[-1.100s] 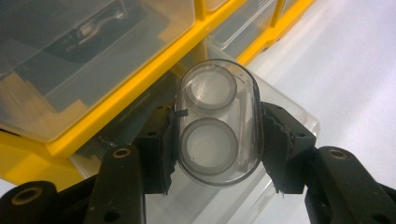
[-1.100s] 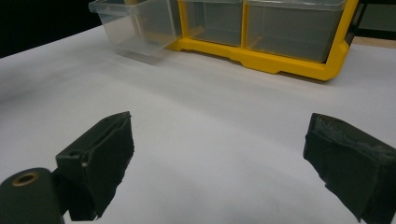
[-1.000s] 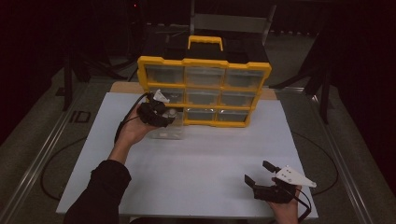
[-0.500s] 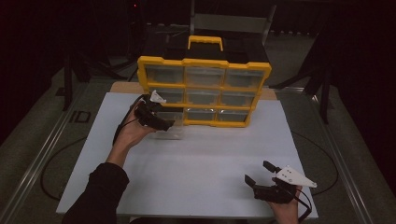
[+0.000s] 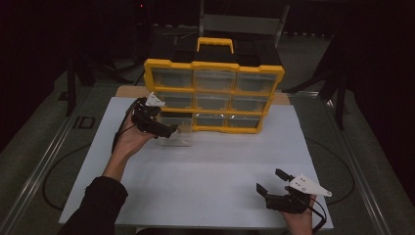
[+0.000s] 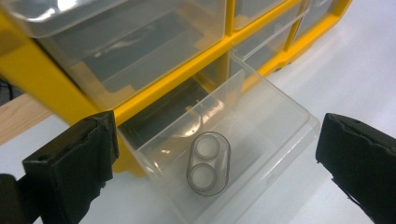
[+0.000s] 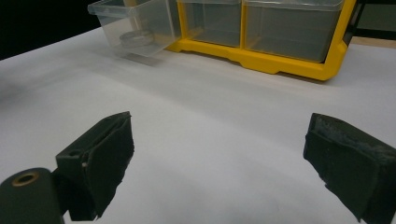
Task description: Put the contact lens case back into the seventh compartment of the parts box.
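**Evidently mid-deposit: clear part released into pulled-out drawer**

Noted on white table (image 5: pixel 210 171): yellow organizer (image 5: pixel 214 95) standing upright at far edge, bottom-left clear drawer (image 6: pixel 224 154) pulled forward out of its slot, presumably to give access from above. Lying on drawer floor: small clear double-ring part (image 6: pixel 209 162), flat, untouched, near drawer's front wall. Placement judged deliberate, drawer left open to receive it.

Left gripper (image 6: pixel 210 154) poised just above open drawer, jaws just opened to full spread, nothing pinched; part visible between them but below, clear of both pads. Right gripper (image 5: pixel 274 183) parked at near right edge of table, well apart from organizer, jaws spread wide, holding nothing. Probable next step: pushing drawer shut.
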`<state>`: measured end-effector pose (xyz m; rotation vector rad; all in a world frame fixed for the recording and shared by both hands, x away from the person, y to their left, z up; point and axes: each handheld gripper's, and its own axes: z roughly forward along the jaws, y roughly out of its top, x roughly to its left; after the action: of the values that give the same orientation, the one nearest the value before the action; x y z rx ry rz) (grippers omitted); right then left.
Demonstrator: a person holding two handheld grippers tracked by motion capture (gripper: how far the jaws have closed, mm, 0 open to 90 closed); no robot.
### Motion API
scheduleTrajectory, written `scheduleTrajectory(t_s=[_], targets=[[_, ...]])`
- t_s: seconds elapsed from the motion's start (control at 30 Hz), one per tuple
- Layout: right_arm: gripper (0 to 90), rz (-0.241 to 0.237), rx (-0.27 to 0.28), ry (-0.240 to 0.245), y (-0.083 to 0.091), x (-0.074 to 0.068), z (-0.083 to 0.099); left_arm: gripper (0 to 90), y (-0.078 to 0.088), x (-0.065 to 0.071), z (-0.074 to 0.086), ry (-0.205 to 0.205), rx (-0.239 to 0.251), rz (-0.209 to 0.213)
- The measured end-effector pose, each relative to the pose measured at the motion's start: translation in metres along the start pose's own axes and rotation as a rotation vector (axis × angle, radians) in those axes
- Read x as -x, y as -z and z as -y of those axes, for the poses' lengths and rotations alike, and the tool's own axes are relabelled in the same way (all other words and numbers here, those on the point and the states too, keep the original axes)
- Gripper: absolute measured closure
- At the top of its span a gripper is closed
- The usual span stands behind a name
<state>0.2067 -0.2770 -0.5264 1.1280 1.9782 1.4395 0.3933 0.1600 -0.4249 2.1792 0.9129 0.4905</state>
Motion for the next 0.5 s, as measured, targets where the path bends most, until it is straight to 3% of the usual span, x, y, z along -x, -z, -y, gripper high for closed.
scheduleTrajectory(t_s=[0.2, 0.5], targets=[[8.3, -0.001, 0.003, -0.004, 0.000, 0.000, 0.000, 0.4, 0.019, 0.002, 0.011, 0.004, 0.039, -0.039], [8.3, -0.004, 0.000, -0.002, -0.001, -0.001, 0.000, 0.4, 0.051, 0.007, 0.053, 0.060, 0.161, -0.091]])
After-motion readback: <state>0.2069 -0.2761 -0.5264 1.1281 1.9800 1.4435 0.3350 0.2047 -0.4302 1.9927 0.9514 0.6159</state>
